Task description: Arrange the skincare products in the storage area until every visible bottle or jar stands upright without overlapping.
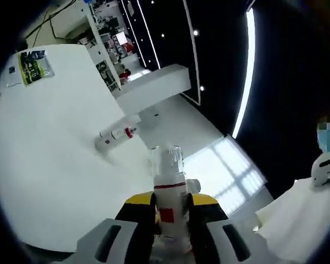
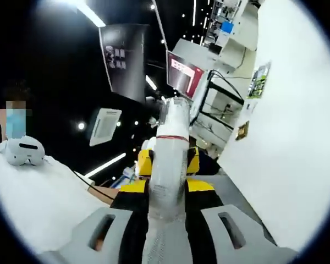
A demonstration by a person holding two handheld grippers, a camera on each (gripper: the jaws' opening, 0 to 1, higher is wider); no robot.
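In the left gripper view we have the left gripper with its jaws pinching a white bottle with a red band and clear cap, lifted off the white table; a second small white bottle with a red collar lies on its side farther off on that table, left of the held one. In the right gripper view our right gripper clamps a frosted bottle with a red ring and clear cap, jaws tight on its body, held in the air left of the white tabletop. A person in white sits to the left.
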